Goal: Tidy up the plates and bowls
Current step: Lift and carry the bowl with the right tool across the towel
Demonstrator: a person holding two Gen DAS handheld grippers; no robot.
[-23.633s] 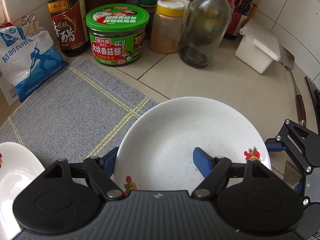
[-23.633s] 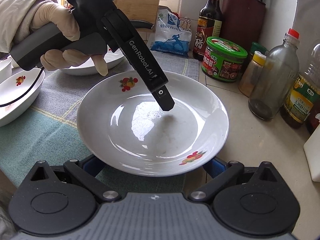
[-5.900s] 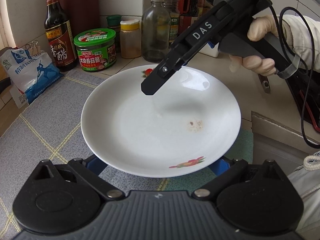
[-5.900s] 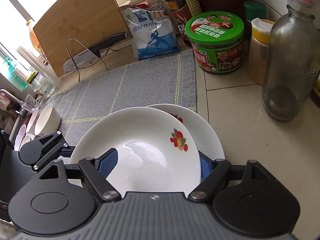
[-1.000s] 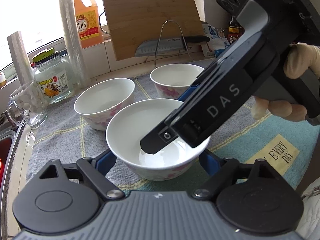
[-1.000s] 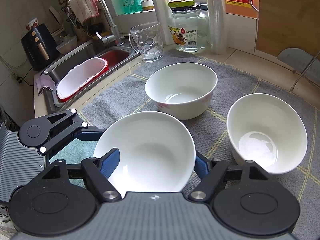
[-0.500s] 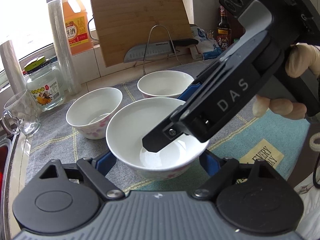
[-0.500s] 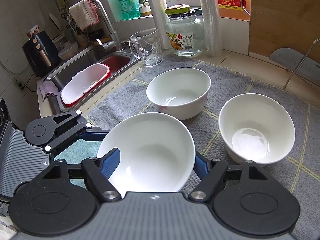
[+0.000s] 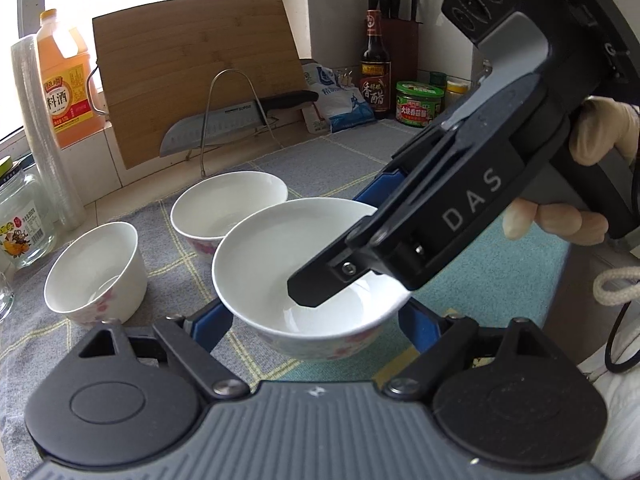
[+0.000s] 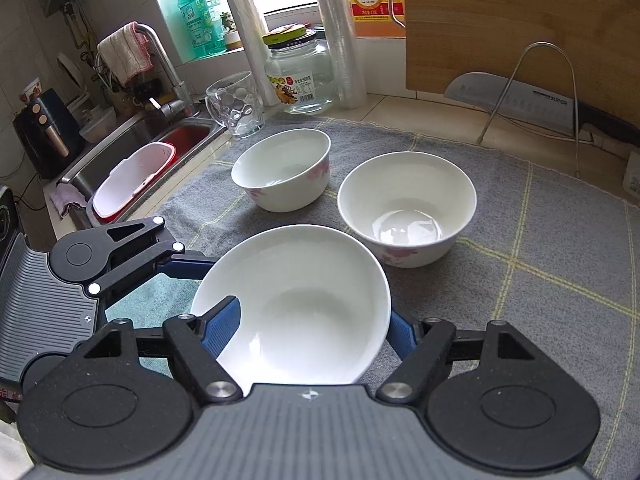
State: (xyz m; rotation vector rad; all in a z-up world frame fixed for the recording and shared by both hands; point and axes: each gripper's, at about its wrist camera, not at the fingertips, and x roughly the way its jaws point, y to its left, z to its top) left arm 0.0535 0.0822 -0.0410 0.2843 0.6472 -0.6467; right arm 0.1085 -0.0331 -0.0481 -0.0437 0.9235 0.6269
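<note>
A white bowl with pink flowers (image 9: 280,264) is held off the grey mat between both grippers; it also shows in the right wrist view (image 10: 304,304). My left gripper (image 9: 316,324) spans the bowl with a blue pad at each side. My right gripper (image 10: 316,328) grips its rim, one finger inside the bowl, seen as the black DAS tool (image 9: 420,240). Two more white flowered bowls stand on the mat: one (image 10: 282,168) nearer the sink and one (image 10: 406,204) to its right. They also show in the left wrist view, one at the left (image 9: 94,272) and one behind (image 9: 228,204).
A grey checked mat (image 10: 540,264) covers the counter. A sink (image 10: 132,152) with a red-rimmed tub lies left. A glass mug (image 10: 236,104), a jar (image 10: 300,76), a cutting board (image 9: 196,84) and a knife on a wire rack (image 9: 236,116) stand behind. Sauce bottles (image 9: 376,72) stand far right.
The held bowl has risen off the mat and moved right, away from the two standing bowls. Both grippers moved with it.
</note>
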